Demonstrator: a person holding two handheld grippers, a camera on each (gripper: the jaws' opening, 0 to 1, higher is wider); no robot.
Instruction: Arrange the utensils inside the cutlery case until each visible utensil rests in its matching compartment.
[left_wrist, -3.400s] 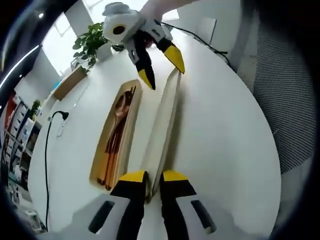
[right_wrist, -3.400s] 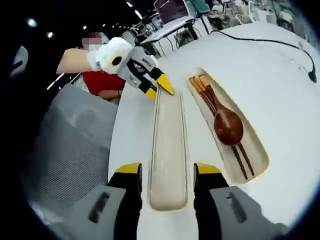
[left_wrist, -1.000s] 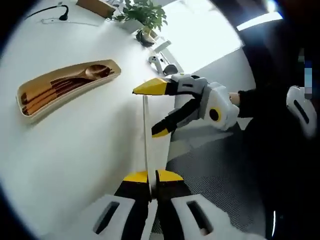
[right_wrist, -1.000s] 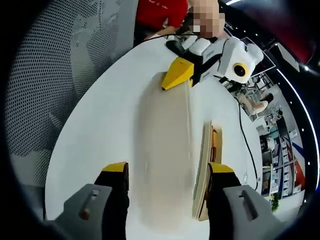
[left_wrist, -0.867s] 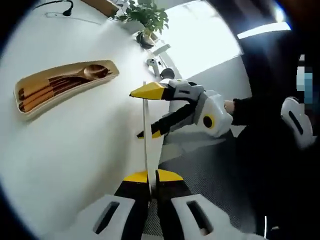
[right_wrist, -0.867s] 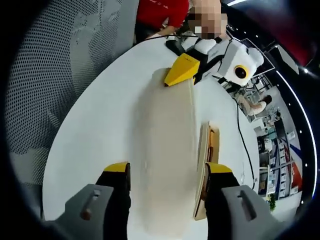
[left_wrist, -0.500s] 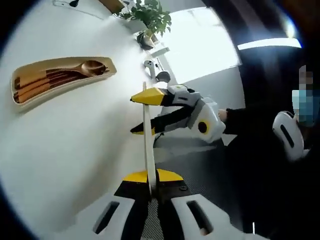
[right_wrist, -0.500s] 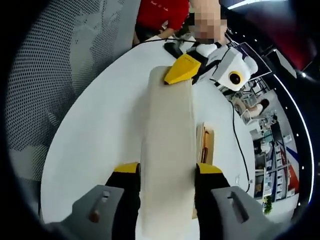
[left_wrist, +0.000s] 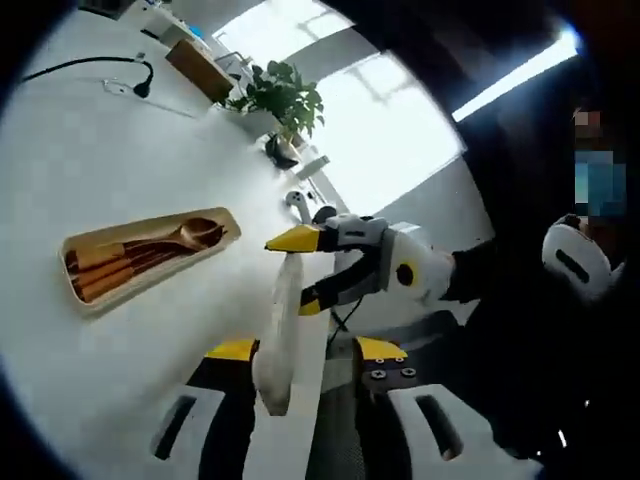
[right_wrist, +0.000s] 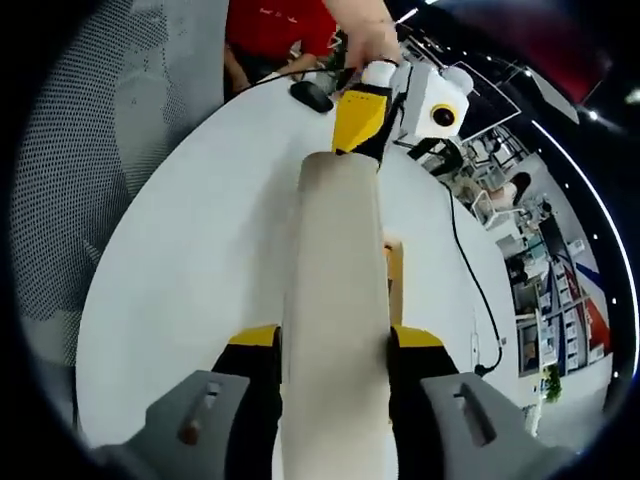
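The long cream-coloured cutlery case lid (right_wrist: 335, 320) sits clamped between the yellow-tipped jaws of the right gripper (right_wrist: 334, 350), stretching straight ahead of them over the round white table (right_wrist: 190, 270). Its far end meets the left gripper (right_wrist: 362, 118). In the left gripper view the lid (left_wrist: 282, 325) stands edge-on between the parted, released jaws of the left gripper (left_wrist: 304, 349), with the right gripper (left_wrist: 305, 270) closing on its far tip. Left of both, well apart, lies the tan cutlery case tray (left_wrist: 150, 255) holding a brown wooden spoon (left_wrist: 165, 238) and chopsticks (left_wrist: 115, 270)
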